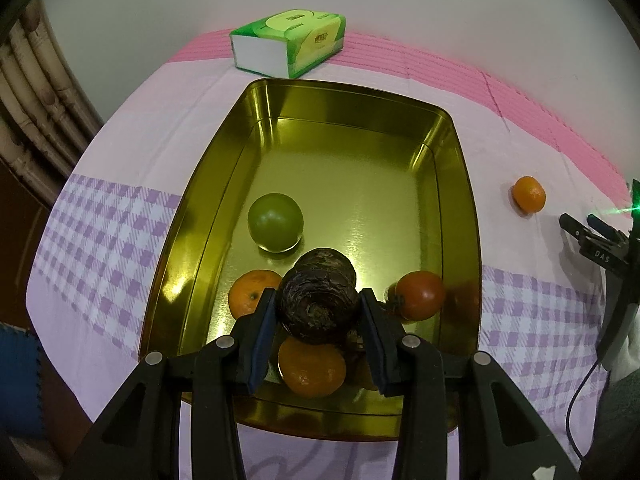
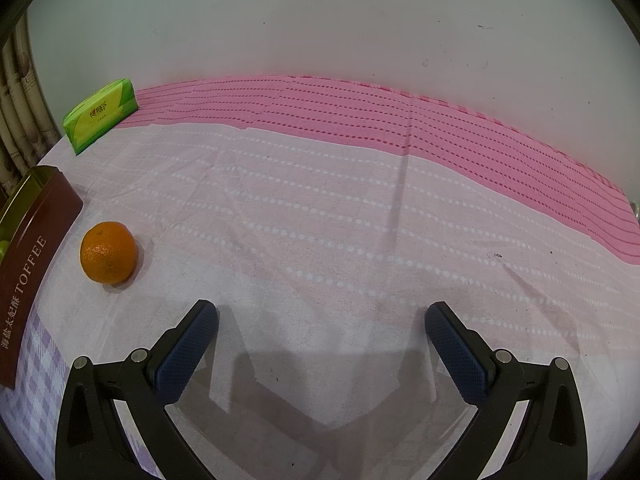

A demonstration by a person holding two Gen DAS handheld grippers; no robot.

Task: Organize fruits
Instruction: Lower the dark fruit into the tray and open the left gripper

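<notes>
My left gripper (image 1: 319,307) is shut on a dark wrinkled fruit (image 1: 319,296) and holds it over the near end of the gold tin tray (image 1: 360,100). In the tray lie a green fruit (image 1: 275,221), two oranges (image 1: 250,294) (image 1: 312,368) and a red fruit (image 1: 420,295). One loose orange (image 1: 529,194) sits on the cloth right of the tray; it also shows in the right wrist view (image 2: 109,252). My right gripper (image 2: 321,316) is open and empty, low over the cloth, to the right of that orange. It shows at the right edge of the left wrist view (image 1: 588,236).
A green tissue pack (image 1: 289,43) lies behind the tray near the wall; it also shows in the right wrist view (image 2: 100,114). The tray's brown outer wall (image 2: 28,272) is at the left edge. A pink and purple checked cloth (image 2: 360,220) covers the table.
</notes>
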